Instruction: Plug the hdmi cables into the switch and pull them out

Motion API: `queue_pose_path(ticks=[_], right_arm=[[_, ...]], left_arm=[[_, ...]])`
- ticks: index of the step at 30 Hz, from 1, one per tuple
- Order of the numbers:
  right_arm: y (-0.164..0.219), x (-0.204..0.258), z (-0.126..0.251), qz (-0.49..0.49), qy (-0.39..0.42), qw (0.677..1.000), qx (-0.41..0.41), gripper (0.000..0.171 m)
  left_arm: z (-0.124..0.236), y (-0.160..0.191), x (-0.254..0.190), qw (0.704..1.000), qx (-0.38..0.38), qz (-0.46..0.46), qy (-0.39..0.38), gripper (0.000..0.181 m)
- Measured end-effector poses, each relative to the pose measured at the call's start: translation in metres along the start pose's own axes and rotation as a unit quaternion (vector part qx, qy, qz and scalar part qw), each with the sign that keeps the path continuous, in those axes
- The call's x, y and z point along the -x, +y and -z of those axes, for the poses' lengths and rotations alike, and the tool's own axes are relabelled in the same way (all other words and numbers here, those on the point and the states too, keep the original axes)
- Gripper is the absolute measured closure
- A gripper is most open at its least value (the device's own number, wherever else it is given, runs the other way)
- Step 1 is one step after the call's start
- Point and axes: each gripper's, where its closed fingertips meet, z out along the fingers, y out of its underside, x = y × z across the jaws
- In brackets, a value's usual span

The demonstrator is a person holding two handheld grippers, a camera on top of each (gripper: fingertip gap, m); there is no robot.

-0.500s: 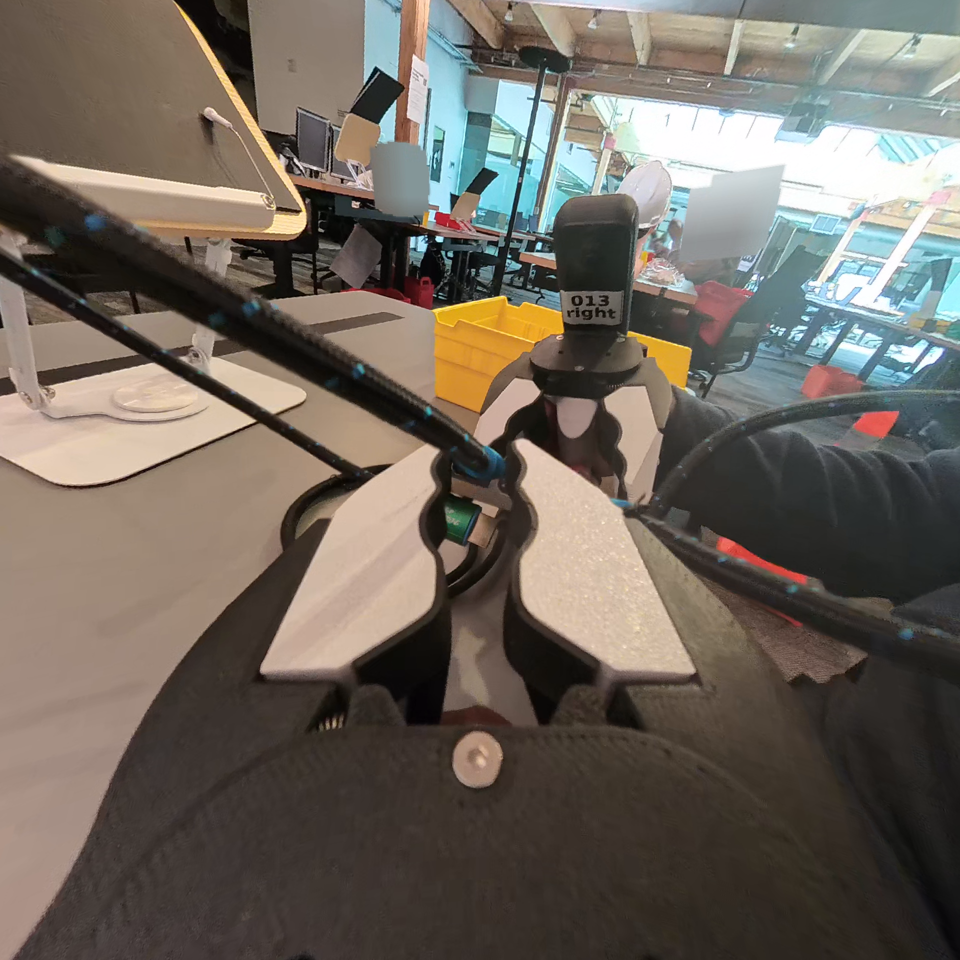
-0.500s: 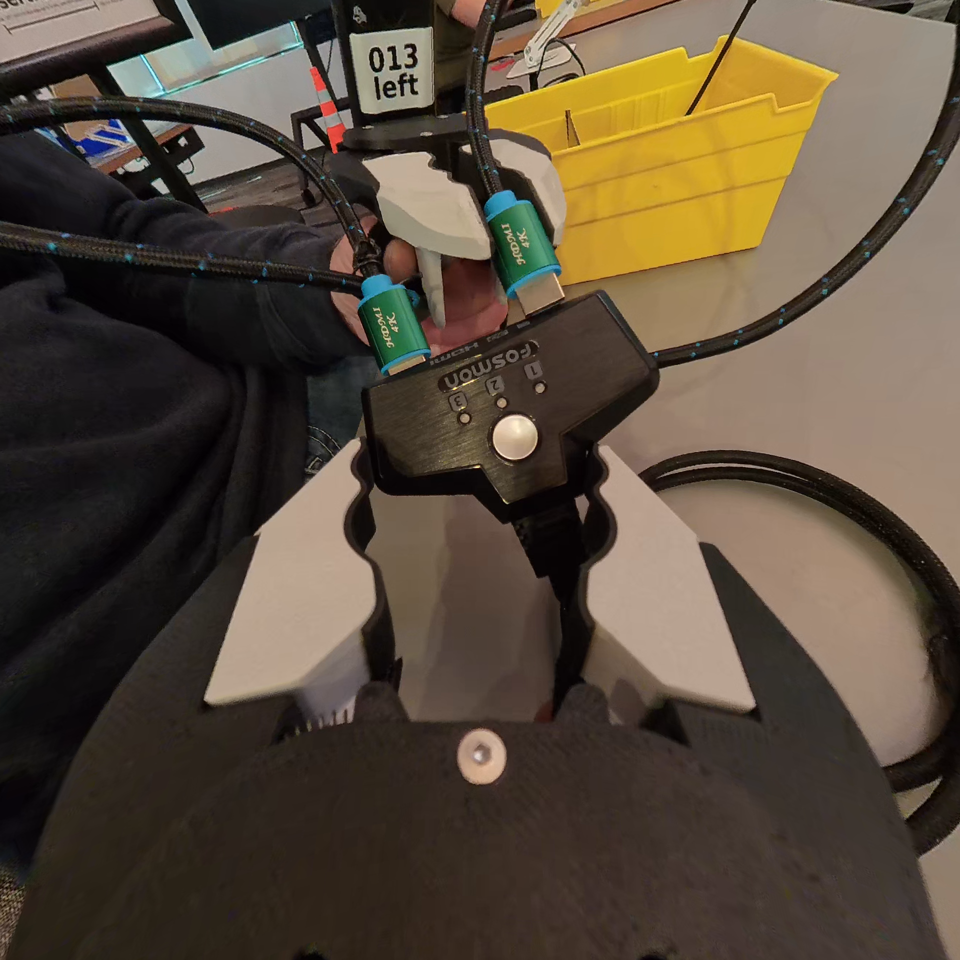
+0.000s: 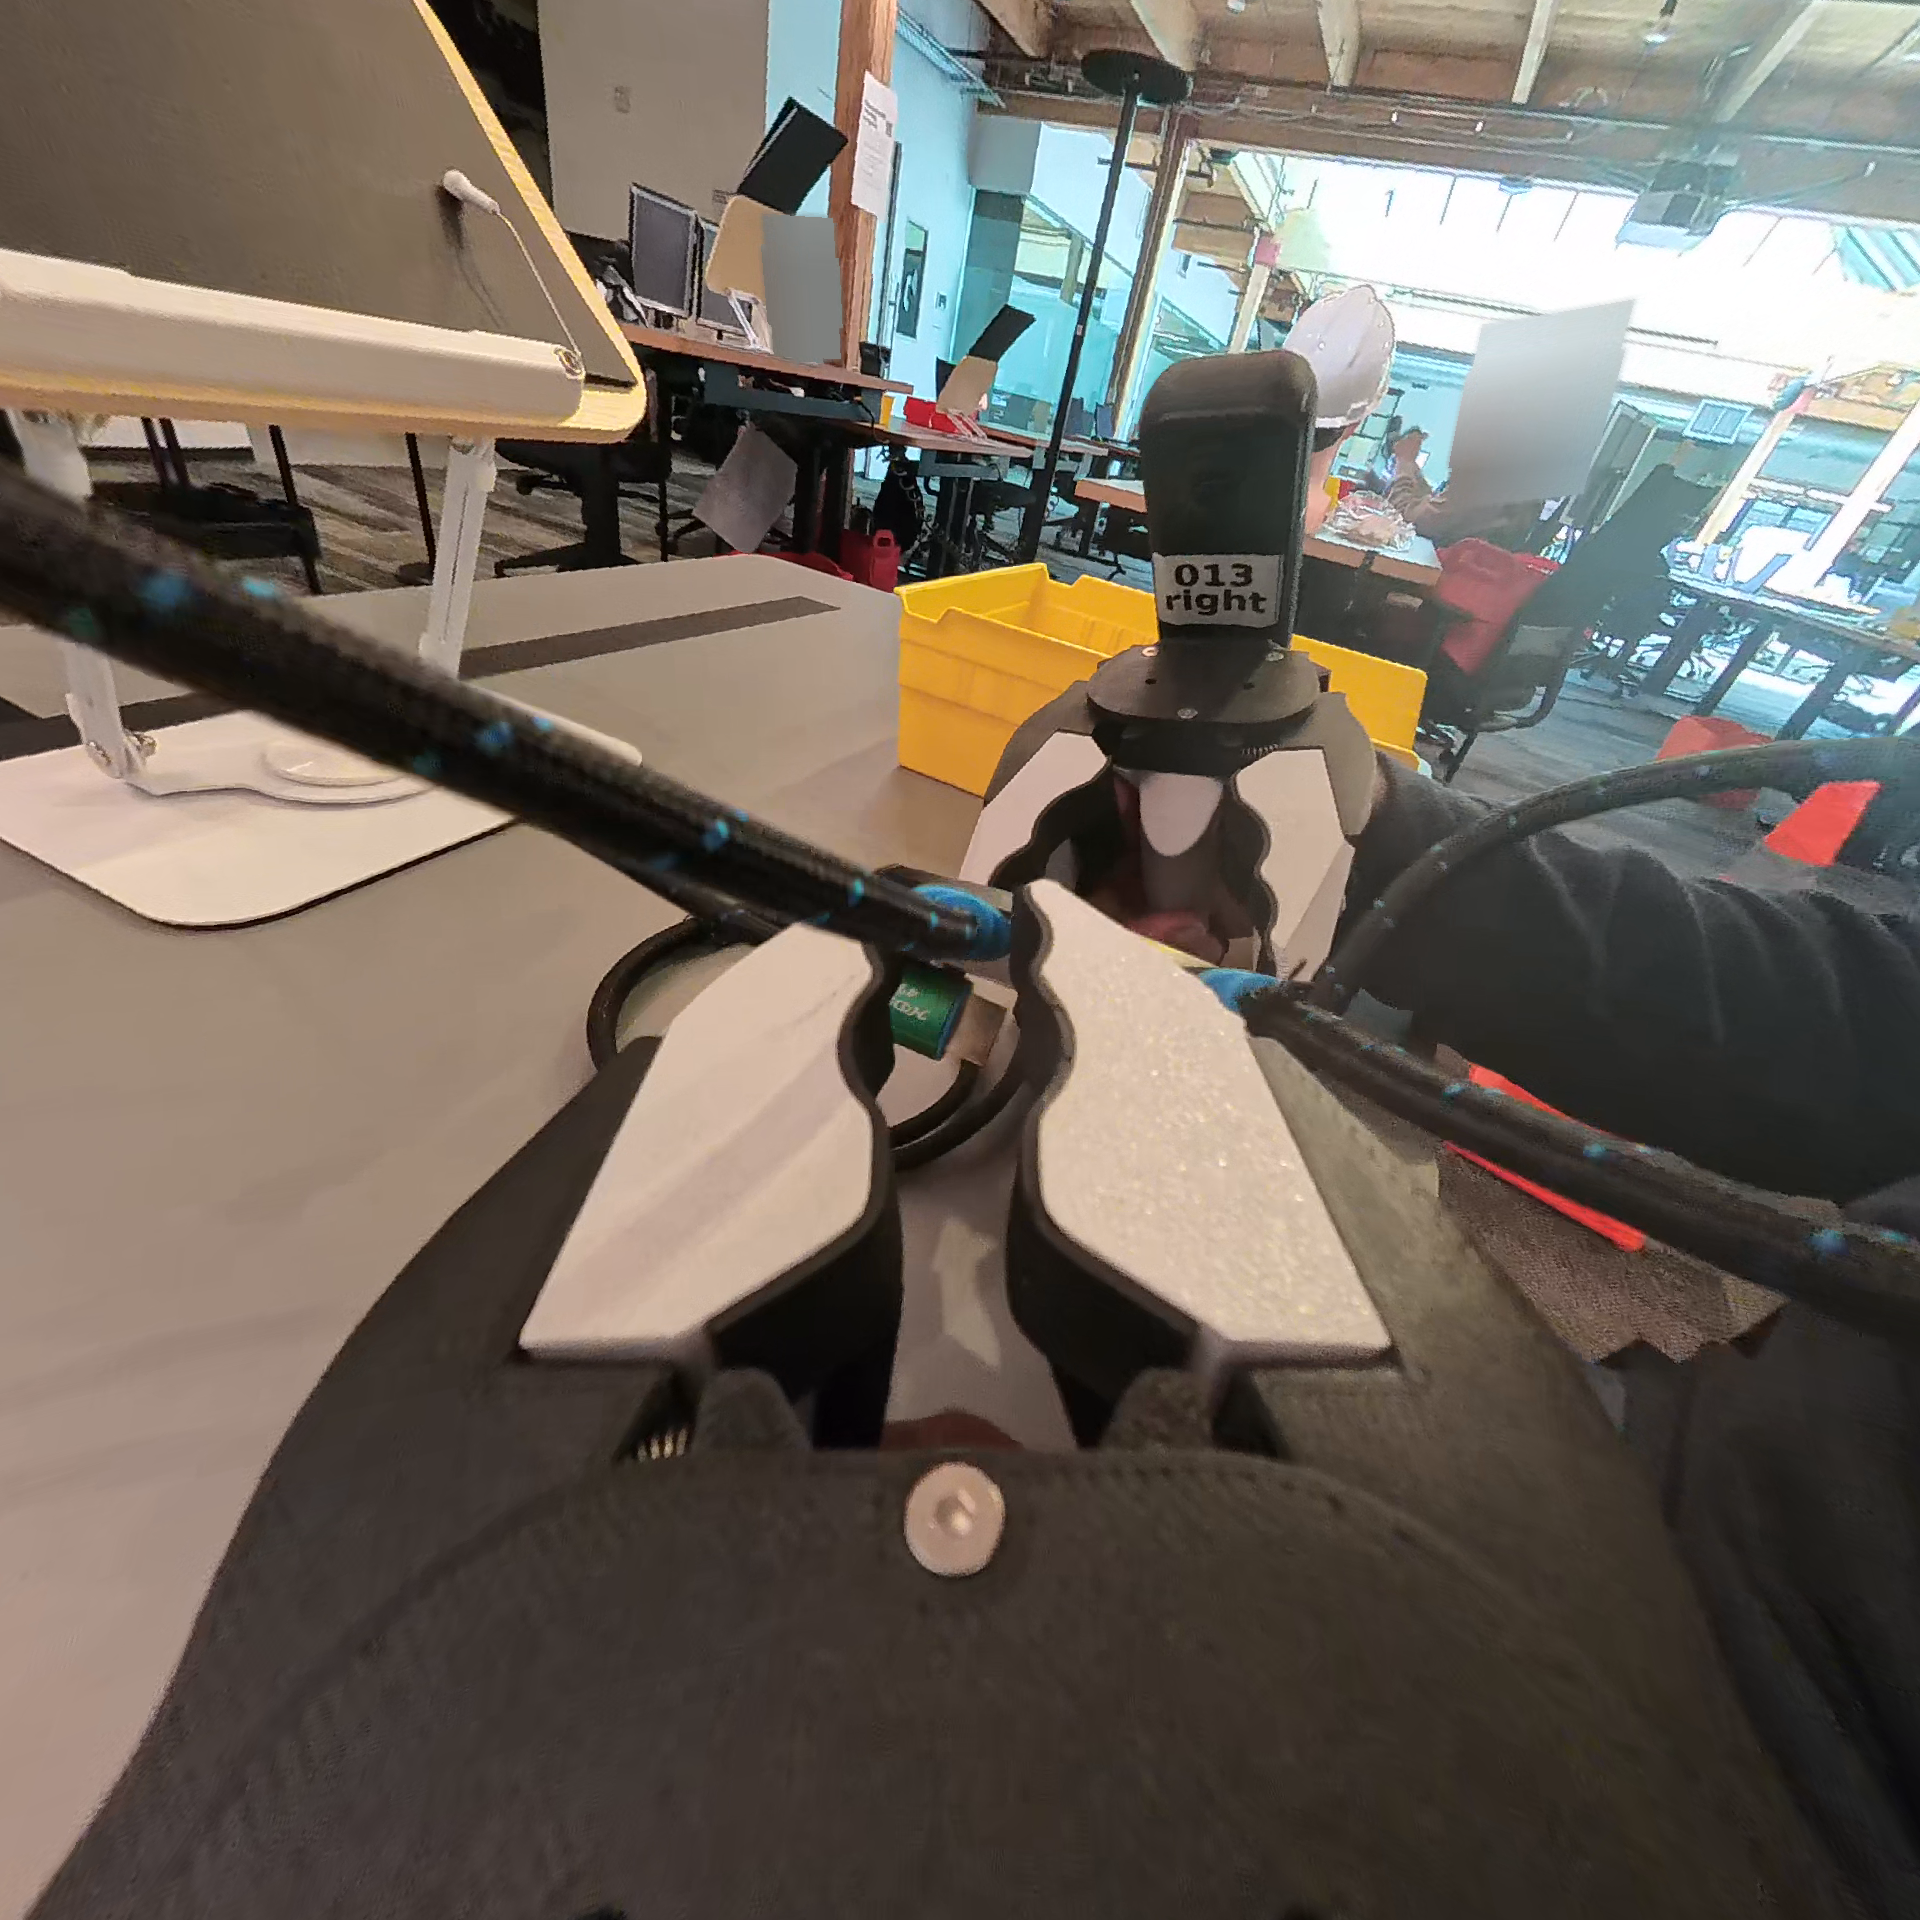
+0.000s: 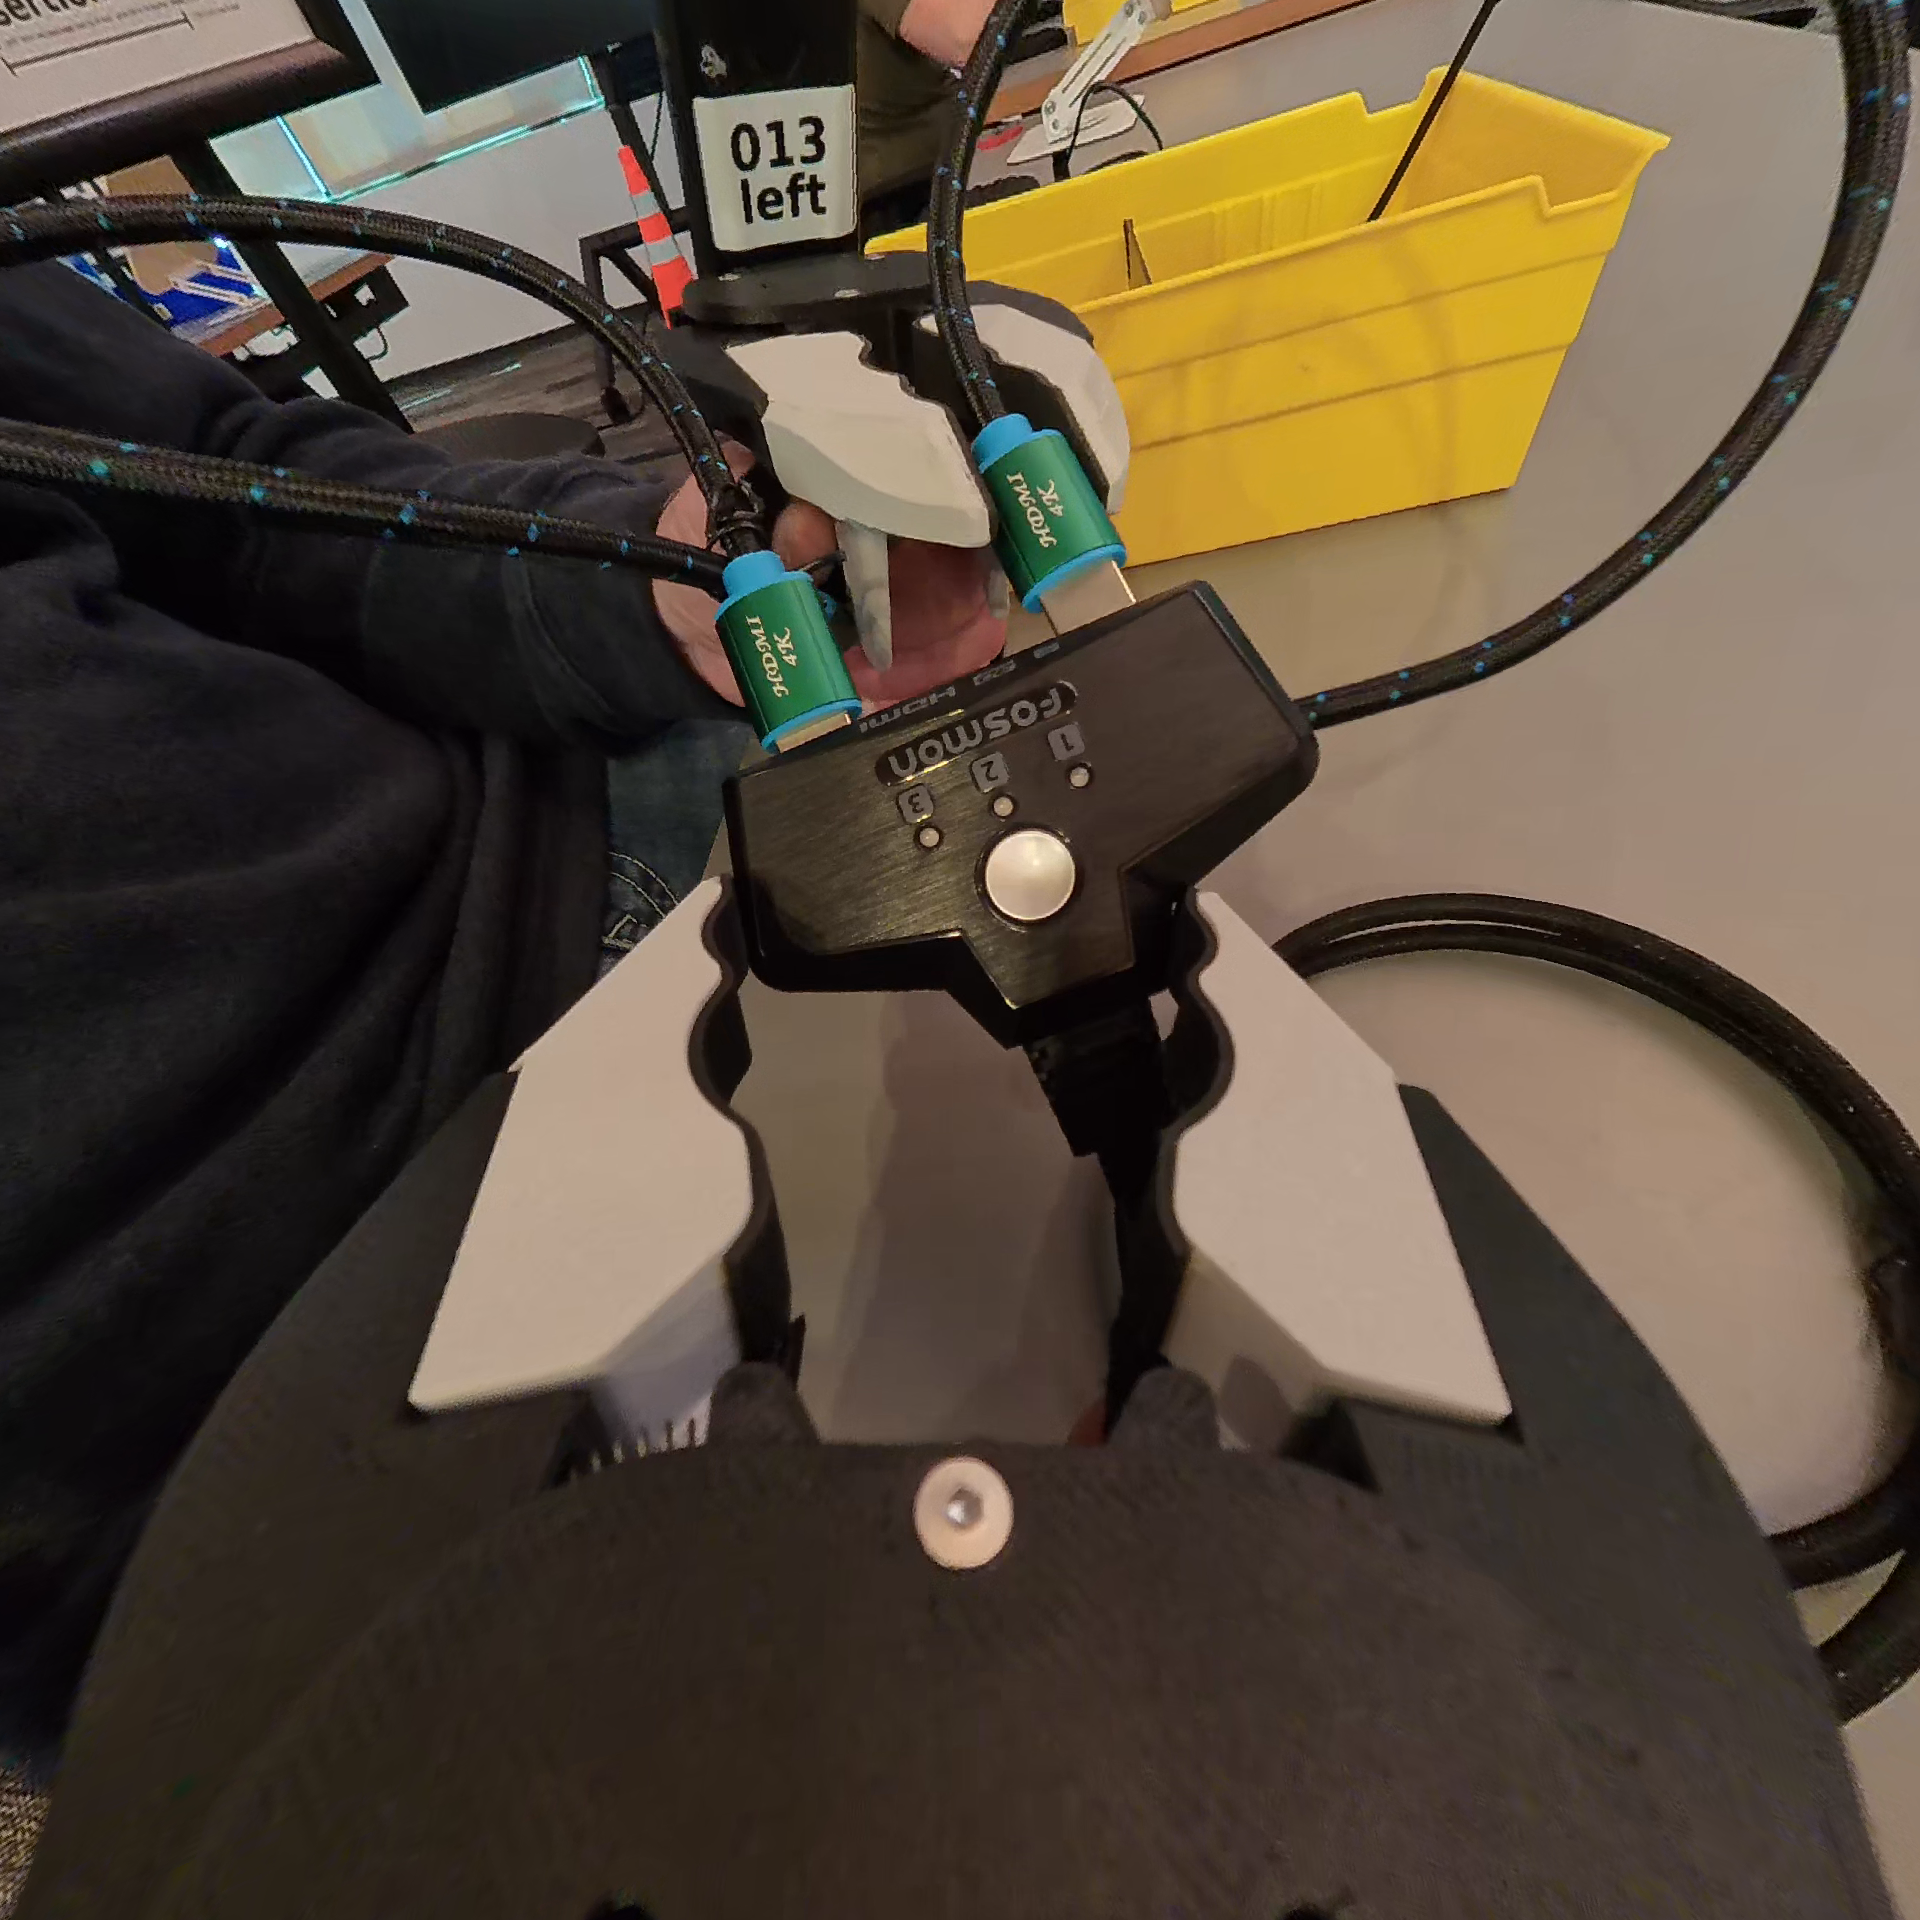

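The grey tabletop (image 4: pixel 1558 810) spreads under and to the right of the right gripper's fingers. Beyond those fingers, up and to the right, a yellow bin (image 4: pixel 1351 343) stands on it. A black coil of cable (image 4: pixel 1766 1049) lies flat just right of the fingers. In the left wrist view, a white stand with a tilted board (image 3: pixel 260 343) sits well off to the left of the left fingers.

The right gripper (image 4: pixel 961 997) has its 2 fingers pinching the narrow tail of the black switch (image 4: pixel 997 800), which points away from them with its round silver button facing up. The switch's own black lead runs back between the fingers.

2 braided black cables with green plugs meet the far edge of the switch. The left plug (image 4: pixel 784 649) sits at the port ahead of the left finger; how deep it sits cannot be told. The right plug (image 4: pixel 1049 520) stands tilted ahead of the right finger, its metal tip partly showing at the switch's edge.

The left gripper (image 4: pixel 977 488) reaches in from beyond the switch, its 2 fingers closed on the right plug. In its own view, the left gripper (image 3: pixel 951 997) shows the green plug (image 3: pixel 925 1013) caught between the fingertips, its cable (image 3: pixel 416 717) leaving up and to the left.
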Motion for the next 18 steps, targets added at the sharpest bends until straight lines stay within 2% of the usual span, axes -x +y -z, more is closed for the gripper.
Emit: queue_pose_path(ticks=[10, 18], right_arm=[[0.0039, -0.0039, 0.0008, 0.009, 0.018, 1.0, 0.016, 0.092], [0.0035, -0.0051, 0.0003, 0.03, 0.036, 0.999, 0.026, 0.091]], left_arm=[[-0.0009, 0.0078, 0.003, 1.0, 0.017, -0.012, -0.012, 0.162], [-0.0004, 0.0082, 0.0033, 0.999, 0.021, 0.034, -0.007, 0.163]])
